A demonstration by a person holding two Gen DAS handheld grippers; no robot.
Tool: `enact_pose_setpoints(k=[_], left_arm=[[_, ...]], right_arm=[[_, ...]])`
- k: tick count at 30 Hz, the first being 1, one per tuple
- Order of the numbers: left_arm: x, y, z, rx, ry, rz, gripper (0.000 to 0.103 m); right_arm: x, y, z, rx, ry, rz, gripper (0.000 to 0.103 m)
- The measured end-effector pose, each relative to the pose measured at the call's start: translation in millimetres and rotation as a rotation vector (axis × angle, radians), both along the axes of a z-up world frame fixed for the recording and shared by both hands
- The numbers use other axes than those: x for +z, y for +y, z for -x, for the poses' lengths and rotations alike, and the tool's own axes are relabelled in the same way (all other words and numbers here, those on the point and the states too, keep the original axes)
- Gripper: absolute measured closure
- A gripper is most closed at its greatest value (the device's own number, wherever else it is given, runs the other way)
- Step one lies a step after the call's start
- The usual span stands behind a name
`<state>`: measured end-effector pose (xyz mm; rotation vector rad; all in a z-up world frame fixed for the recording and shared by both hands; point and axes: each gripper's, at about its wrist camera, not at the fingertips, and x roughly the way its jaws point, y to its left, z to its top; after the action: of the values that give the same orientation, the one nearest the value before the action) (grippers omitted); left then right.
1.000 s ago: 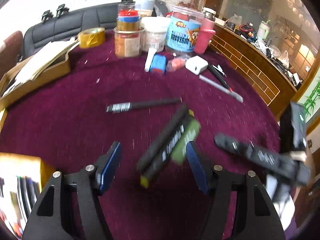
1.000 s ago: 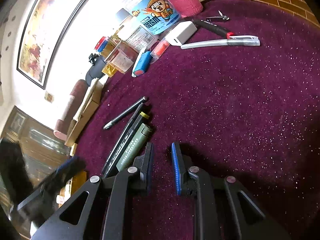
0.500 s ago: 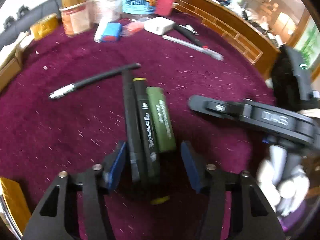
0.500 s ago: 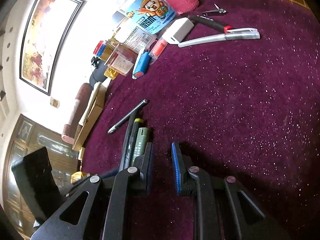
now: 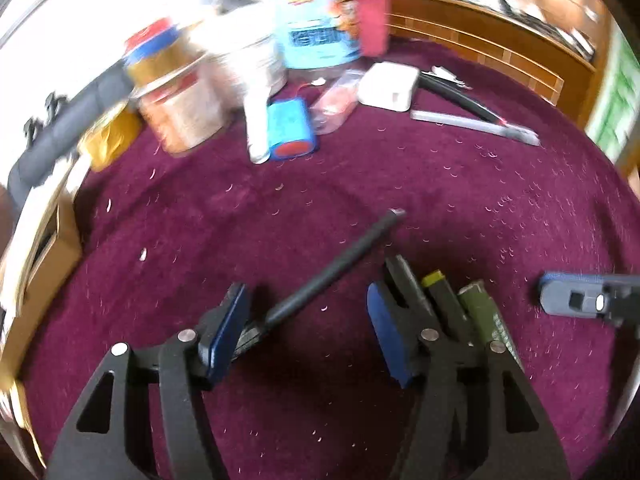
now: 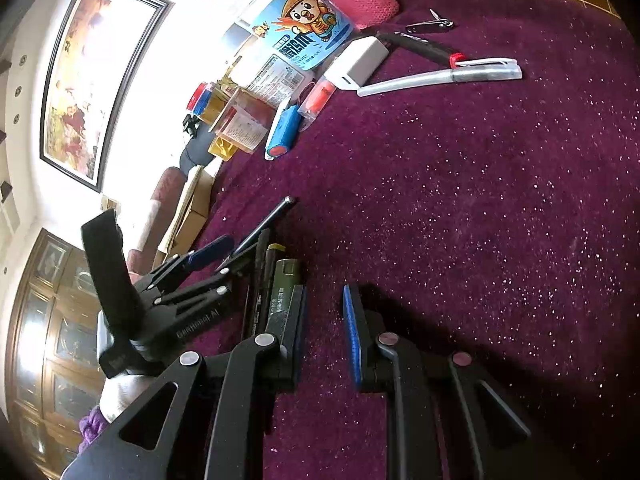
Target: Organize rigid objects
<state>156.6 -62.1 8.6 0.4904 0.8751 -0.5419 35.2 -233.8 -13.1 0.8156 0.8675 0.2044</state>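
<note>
**Purple cloth, pens under spread fingers**

Purple table cloth (image 5: 440, 184) carries one thin black pen (image 5: 332, 268) between the spread left gripper (image 5: 308, 320), not pinched. Three markers (image 6: 276, 280) lie beside, partly hidden. Right gripper (image 6: 324, 332) is spread, empty. Far-edge jars (image 5: 316, 36) are blurred.

Pen (image 5: 336, 268) lying between left gripper (image 5: 308, 324) jaws, markers (image 5: 456, 304) just right, jars (image 5: 316, 24) far behind.
</note>
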Motion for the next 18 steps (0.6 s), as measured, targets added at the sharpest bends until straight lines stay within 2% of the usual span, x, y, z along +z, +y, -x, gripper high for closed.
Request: enact_pose_setpoints(k=[1, 3, 4, 5, 8, 11, 13, 17, 18], left_arm=[[1, -1, 1, 0.004, -0.001, -0.008, 0.042], [4, 2, 0, 0.015, 0.056, 0.012, 0.062], [5, -1, 1, 0.012, 0.085, 0.024, 0.083], [5, -1, 6, 0.009, 0.100, 0.024, 0.090], [5, -3, 31, -0.018, 0.106, -0.008, 0.097], [7, 1, 54, 0.005, 0.109, -0.017, 0.097], [8, 14, 61, 0.031, 0.198, 0.063, 0.097], [11, 25, 81, 0.052, 0.228, 0.111, 0.096], [13, 28, 82, 0.063, 0.238, 0.144, 0.097]], right_arm=[[0, 0, 0, 0.000, -0.001, 0.002, 0.087], [0, 0, 0, 0.001, -0.004, 0.007, 0.087], [0, 0, 0, 0.001, -0.006, 0.009, 0.087], [0, 0, 0, 0.002, -0.007, 0.010, 0.087], [0, 0, 0, 0.002, -0.012, 0.013, 0.087], [0, -1, 0, 0.001, -0.013, 0.003, 0.087], [-2, -2, 0, 0.000, -0.015, -0.010, 0.087], [-3, -4, 1, -0.001, -0.018, -0.021, 0.087], [-3, -3, 1, 0.000, -0.018, -0.020, 0.087]])
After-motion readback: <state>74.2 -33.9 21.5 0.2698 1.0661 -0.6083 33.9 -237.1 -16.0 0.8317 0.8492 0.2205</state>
